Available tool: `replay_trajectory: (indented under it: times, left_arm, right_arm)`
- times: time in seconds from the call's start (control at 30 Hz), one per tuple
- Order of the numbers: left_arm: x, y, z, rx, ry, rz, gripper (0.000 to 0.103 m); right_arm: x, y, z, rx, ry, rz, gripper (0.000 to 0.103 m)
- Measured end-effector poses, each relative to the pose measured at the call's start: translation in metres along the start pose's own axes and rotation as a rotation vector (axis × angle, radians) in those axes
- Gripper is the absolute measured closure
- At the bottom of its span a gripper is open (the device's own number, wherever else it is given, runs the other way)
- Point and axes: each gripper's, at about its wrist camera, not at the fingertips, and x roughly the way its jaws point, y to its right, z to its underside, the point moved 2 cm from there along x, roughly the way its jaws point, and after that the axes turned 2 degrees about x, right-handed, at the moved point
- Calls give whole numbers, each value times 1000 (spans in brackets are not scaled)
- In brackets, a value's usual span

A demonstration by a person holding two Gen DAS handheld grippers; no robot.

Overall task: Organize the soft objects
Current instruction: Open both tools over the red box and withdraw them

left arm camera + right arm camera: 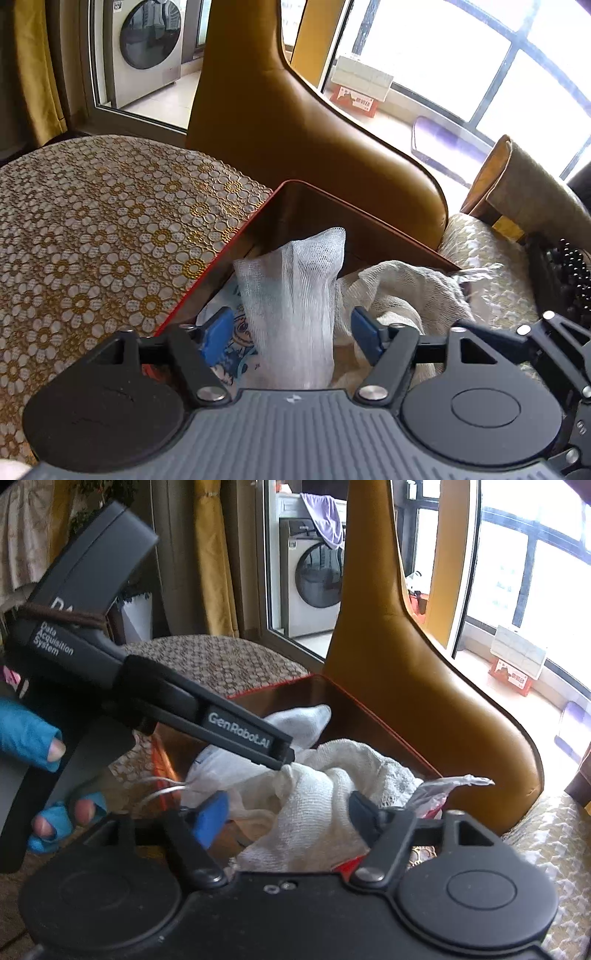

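Observation:
A red-rimmed box (236, 236) stands on the round table and holds soft things. My left gripper (291, 332) is open over the box, its blue pads either side of a white mesh pouch (295, 280) that stands up between them without being pinched. A cream gauze cloth (399, 291) lies to its right, and a cartoon-printed item (236, 343) lies under it. My right gripper (288, 812) is open above the cream gauze cloth (317, 812) in the box (369, 709). The left gripper (236, 731) reaches in from the left, over the white pouch (306, 720).
The table has a gold flower lace cloth (92, 240). A tan leather chair back (295, 129) rises right behind the box. Crinkled clear plastic (450, 786) hangs over the box's right rim. A washing machine (147, 48) stands behind glass doors. A bead mat (569, 273) is at far right.

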Motion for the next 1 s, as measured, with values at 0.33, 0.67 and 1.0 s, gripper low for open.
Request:
replay_trajectory:
  times: [0.33, 0.67, 1.0]
  left_arm:
    - [-61, -1, 17, 4, 61, 5, 31]
    - [-127, -1, 48, 0, 106, 24, 25]
    - [-194, -18, 80, -6, 178, 15, 19]
  right_arm:
    - [-56, -11, -1, 25, 91, -6, 14]
    - [-96, -32, 5, 72, 123, -28, 7]
    - [-126, -59, 12, 112, 174, -77, 2]
